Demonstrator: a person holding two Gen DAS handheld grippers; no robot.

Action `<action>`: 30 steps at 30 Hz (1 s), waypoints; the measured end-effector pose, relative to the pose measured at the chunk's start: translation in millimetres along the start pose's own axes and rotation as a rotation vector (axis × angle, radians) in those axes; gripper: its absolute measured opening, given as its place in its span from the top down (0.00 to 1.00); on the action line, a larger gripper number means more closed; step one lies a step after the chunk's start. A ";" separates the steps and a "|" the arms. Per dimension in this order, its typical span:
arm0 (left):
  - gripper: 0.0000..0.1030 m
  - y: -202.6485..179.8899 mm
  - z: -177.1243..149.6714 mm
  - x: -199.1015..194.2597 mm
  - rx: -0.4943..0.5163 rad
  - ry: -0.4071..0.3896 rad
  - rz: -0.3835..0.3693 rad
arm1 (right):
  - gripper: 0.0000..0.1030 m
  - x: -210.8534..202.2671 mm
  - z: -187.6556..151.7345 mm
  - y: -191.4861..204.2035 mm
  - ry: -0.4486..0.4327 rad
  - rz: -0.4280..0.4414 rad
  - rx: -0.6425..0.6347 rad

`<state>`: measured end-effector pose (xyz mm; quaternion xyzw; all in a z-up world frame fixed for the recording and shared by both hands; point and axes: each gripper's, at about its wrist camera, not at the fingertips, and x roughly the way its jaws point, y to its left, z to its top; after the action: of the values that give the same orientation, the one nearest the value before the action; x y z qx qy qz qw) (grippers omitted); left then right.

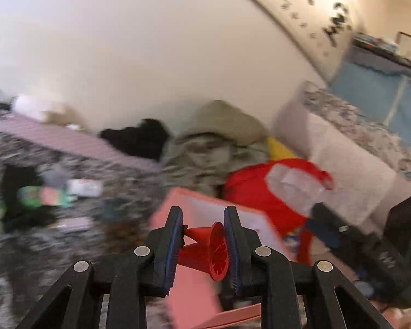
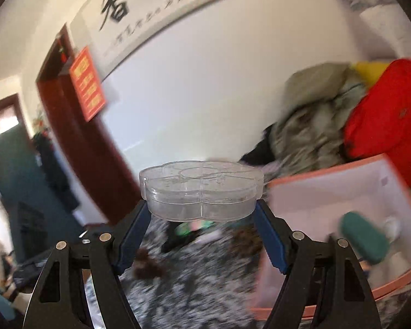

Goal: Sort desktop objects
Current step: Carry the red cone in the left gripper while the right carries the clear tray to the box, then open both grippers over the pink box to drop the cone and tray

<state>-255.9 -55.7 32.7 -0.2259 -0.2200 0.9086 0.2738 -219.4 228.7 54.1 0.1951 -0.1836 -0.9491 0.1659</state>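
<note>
My left gripper (image 1: 204, 242) is shut on a small red cone-shaped toy (image 1: 209, 249), held sideways above the pink storage box (image 1: 189, 296). My right gripper (image 2: 202, 213) is shut on a clear flower-shaped plastic box (image 2: 201, 192), held level in the air to the left of the pink box (image 2: 334, 192). A green oblong object (image 2: 363, 242) and a white item (image 2: 391, 226) lie inside the pink box. The right gripper (image 1: 342, 233) also shows in the left wrist view with the clear box (image 1: 296, 186).
The grey patterned surface (image 2: 200, 282) holds a green-pink packet (image 1: 43, 196), a white packet (image 1: 85, 187) and a dark brown fuzzy object (image 2: 148, 267). A pile of grey-green clothing (image 1: 205, 150) and a red bag (image 1: 254, 189) lie behind the box by the wall.
</note>
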 end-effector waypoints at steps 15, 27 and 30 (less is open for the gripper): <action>0.75 -107.0 -10.4 149.6 0.150 0.189 -0.130 | 0.23 -45.5 19.3 -120.5 -0.077 -0.300 0.085; 0.06 -103.3 -51.0 190.4 0.476 0.373 0.486 | 0.00 46.7 -27.5 -154.4 0.402 -0.653 -0.128; 0.06 -90.7 -43.5 171.4 0.428 0.354 0.471 | 0.00 48.5 -23.9 -140.8 0.380 -0.634 -0.131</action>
<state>-324.9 127.0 -4.4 -0.3618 0.0840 0.9190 0.1320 -285.4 326.7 -39.6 0.4039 -0.0188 -0.9099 -0.0927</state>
